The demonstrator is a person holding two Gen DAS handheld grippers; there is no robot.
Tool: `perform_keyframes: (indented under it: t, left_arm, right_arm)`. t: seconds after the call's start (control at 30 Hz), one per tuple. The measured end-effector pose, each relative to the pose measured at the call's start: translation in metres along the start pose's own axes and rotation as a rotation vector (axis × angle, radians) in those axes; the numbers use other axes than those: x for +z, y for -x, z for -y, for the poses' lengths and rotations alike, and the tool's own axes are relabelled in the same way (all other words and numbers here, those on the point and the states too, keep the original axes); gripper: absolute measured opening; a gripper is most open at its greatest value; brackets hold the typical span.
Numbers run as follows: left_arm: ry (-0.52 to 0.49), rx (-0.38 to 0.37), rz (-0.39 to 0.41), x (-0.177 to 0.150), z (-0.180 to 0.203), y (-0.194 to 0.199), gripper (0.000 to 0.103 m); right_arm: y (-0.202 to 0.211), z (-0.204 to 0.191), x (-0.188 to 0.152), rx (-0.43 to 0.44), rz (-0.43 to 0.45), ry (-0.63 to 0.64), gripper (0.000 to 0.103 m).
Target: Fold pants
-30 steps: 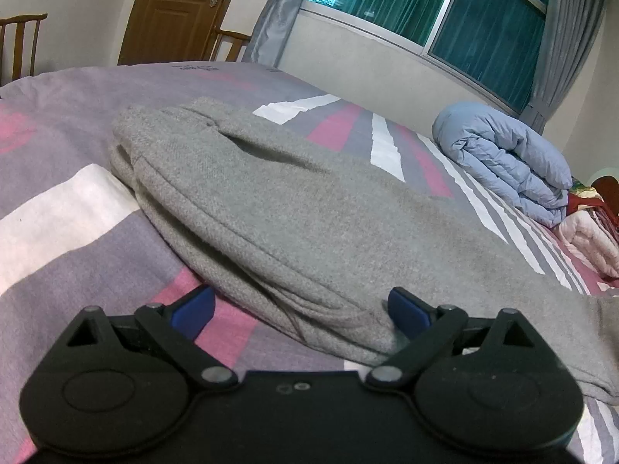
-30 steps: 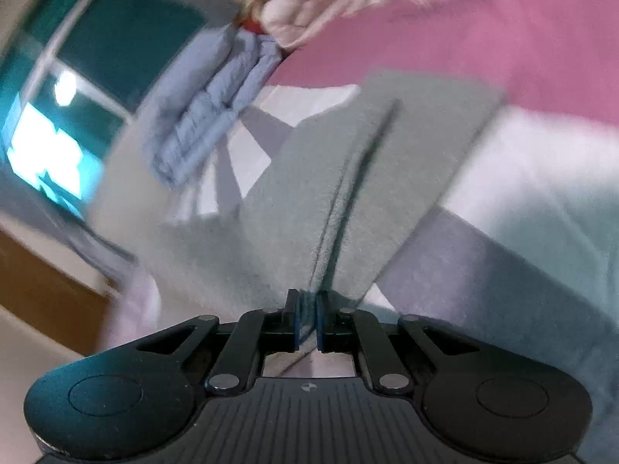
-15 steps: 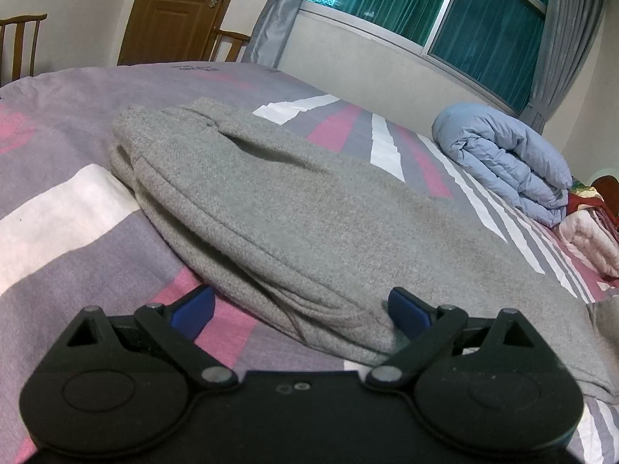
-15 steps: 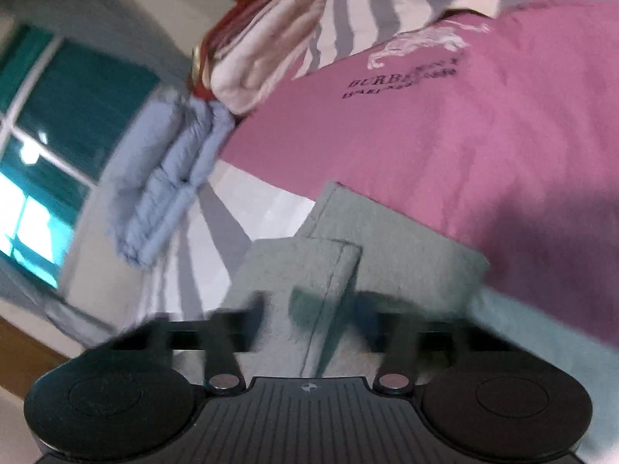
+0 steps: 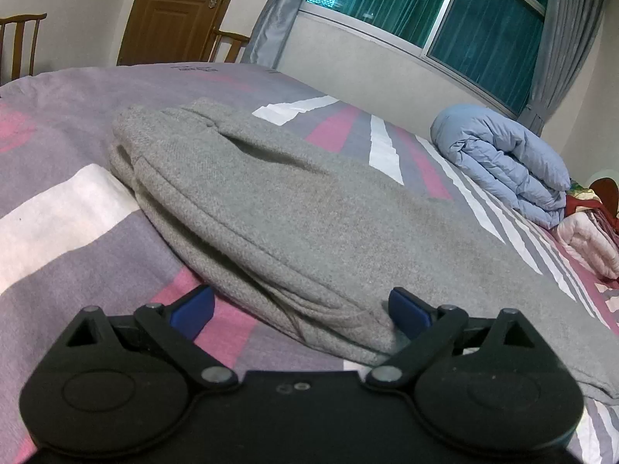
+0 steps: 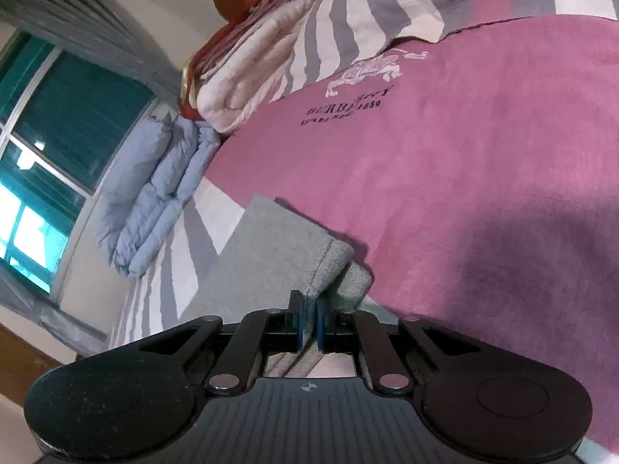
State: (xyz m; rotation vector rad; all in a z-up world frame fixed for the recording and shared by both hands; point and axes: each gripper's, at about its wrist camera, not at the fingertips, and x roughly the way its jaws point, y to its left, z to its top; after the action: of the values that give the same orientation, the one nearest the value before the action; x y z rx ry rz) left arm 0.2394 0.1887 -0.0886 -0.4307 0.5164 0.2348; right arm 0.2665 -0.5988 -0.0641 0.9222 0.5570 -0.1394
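Grey pants (image 5: 294, 216) lie lengthwise on the striped bedspread (image 5: 65, 228), waistband at the far left, folded in half along their length. My left gripper (image 5: 301, 311) stands open low over the near edge of the pants, its blue pads either side of the thick folded edge without pressing it. In the right wrist view the hem end of the pants (image 6: 271, 255) is lifted and bent over. My right gripper (image 6: 308, 319) is shut on the grey hem fabric, which runs between its blue pads.
A folded light-blue duvet (image 5: 503, 162) lies by the window wall, with pink and white folded blankets (image 6: 247, 81) beside it. A large pink panel of the bedspread (image 6: 464, 162) fills the right wrist view. Wooden chairs (image 5: 19, 46) and a door (image 5: 174, 7) stand beyond the bed.
My right gripper has swung across with the hem, so the leg end looks shorter and doubled over and the pink panel fills its view. The left gripper has stayed still.
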Motion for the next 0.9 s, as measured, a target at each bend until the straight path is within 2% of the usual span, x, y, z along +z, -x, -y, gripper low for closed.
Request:
perform_keyframes:
  t: [0.1,0.17,0.23,0.33,0.5,0.63,0.7,0.73,0.77,0.8,0.83,0.9]
  left_arm:
    - [0.000,0.000,0.000,0.000,0.000,0.000,0.091]
    - [0.000,0.001,0.000,0.000,0.000,0.000,0.091]
    - [0.001,-0.001,0.000,0.000,-0.001,0.000,0.091]
    - [0.014,-0.015,0.008,0.001,-0.002,0.002,0.091]
    - [0.069,-0.025,0.045,0.006,-0.008,0.017,0.091]
    - [0.066,0.000,0.141,0.021,-0.018,0.037,0.088]
    - [0.096,0.013,0.176,0.036,-0.030,0.040,0.084]
    - [0.116,0.013,0.174,0.044,-0.037,0.038,0.078]
    - [0.136,0.014,0.169,0.053,-0.044,0.035,0.073]
    - [0.151,0.014,0.164,0.061,-0.050,0.031,0.066]
    - [0.164,0.017,0.149,0.068,-0.055,0.027,0.063]
    - [0.206,0.042,0.093,0.078,-0.067,0.015,0.058]
  right_arm:
    - [0.009,-0.002,0.001,0.024,0.028,0.006,0.006]
    - [0.002,0.000,0.002,-0.020,-0.013,0.029,0.006]
    - [0.001,0.004,0.001,-0.001,-0.021,-0.004,0.006]
    - [0.025,-0.007,-0.006,0.014,0.044,0.018,0.008]
    - [0.068,-0.034,-0.047,0.077,0.119,0.103,0.009]
    - [0.082,-0.059,-0.088,0.100,0.130,0.178,0.010]
    - [0.084,-0.075,-0.094,0.121,0.139,0.259,0.011]
    - [0.083,-0.080,-0.095,0.120,0.137,0.283,0.020]
    - [0.081,-0.084,-0.098,0.109,0.128,0.315,0.038]
    - [0.079,-0.088,-0.101,0.103,0.123,0.334,0.049]
    - [0.078,-0.090,-0.103,0.104,0.126,0.342,0.062]
    - [0.077,-0.090,-0.104,0.096,0.136,0.338,0.062]
